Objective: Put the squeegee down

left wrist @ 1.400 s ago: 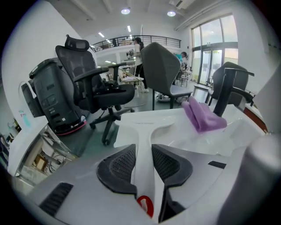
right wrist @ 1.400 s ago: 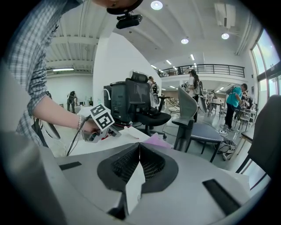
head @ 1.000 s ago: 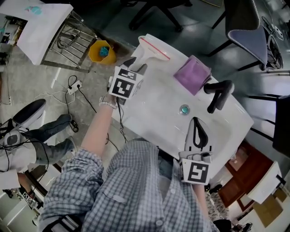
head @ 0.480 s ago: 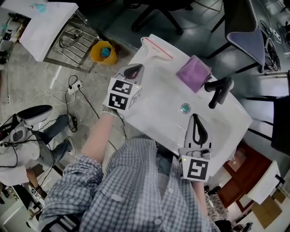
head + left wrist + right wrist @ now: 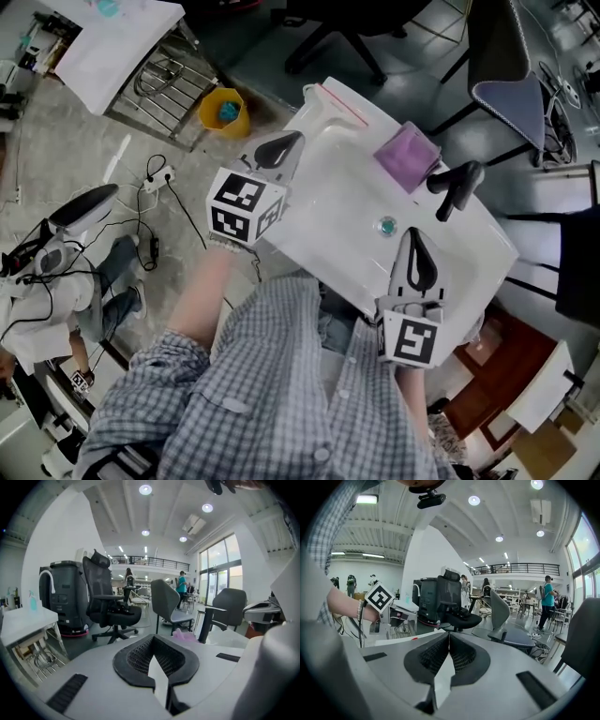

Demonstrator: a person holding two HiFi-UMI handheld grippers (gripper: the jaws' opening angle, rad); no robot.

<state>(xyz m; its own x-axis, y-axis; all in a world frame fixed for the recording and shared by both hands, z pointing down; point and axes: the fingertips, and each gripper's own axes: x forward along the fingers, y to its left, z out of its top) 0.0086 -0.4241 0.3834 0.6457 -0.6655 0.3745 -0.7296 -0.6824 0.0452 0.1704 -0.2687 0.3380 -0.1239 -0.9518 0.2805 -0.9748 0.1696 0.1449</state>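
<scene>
The left gripper [image 5: 278, 148] and right gripper [image 5: 417, 262] are sitting closed, holding nothing. The squeegee [image 5: 330, 101] is lying on the sink's [image 5: 337, 220] upper-left corner, so a bump might knock it off.

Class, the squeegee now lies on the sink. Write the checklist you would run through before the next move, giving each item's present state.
1. Squeegee lies on the far-left corner of the sink, clear of both grippers: ok.
2. Left gripper jaws together, nothing between them: ok.
3. Right gripper jaws together, nothing between them: ok.
4. Purple cloth lies apart from the squeegee, beside the black faucet: ok.
5. Squeegee rests steadily, with no overhang at the rim: cannot tell.
</scene>
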